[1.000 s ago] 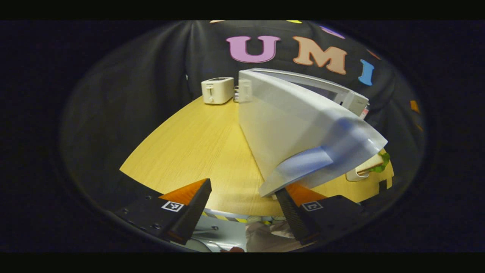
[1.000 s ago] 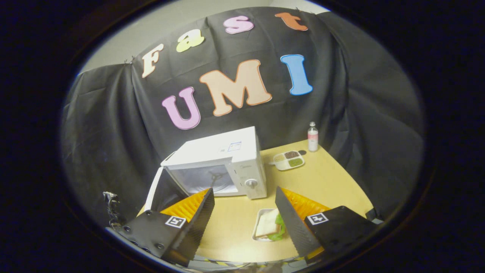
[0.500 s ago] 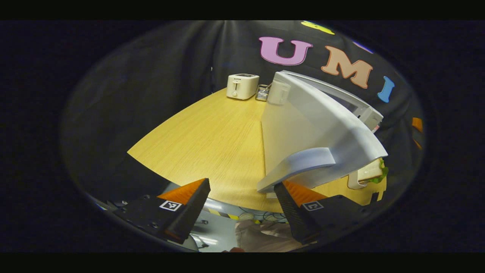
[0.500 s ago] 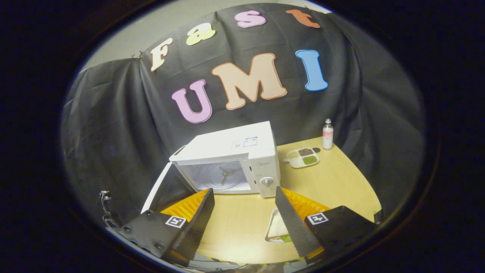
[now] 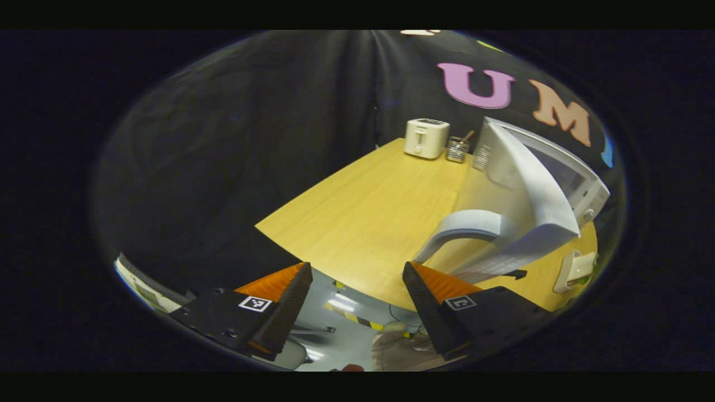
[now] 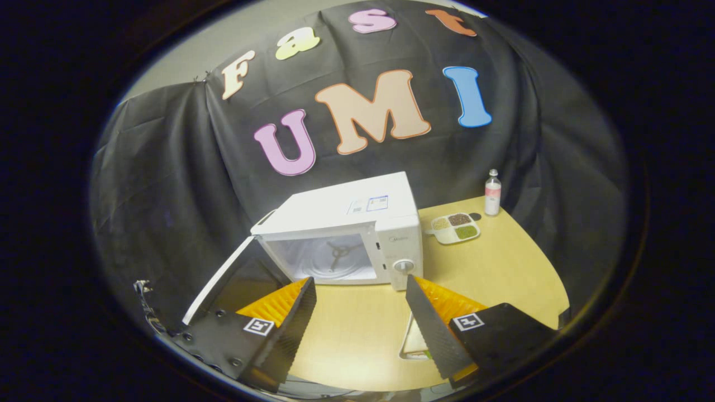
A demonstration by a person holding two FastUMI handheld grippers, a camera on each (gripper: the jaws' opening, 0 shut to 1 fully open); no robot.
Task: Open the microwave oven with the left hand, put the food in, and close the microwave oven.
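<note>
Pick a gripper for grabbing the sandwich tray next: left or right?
Right. The right gripper is open and the sandwich tray sits just beside its finger, in front of the open microwave oven. The left gripper, also open, is off the table edge by the door handle.

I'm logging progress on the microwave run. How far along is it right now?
Done: the white microwave oven's door is swung wide open, the cavity empty. In hand: nothing; the left gripper and right gripper are both open, and the sandwich in its white tray sits on the wooden table. Left: load the sandwich, shut the door.
</note>
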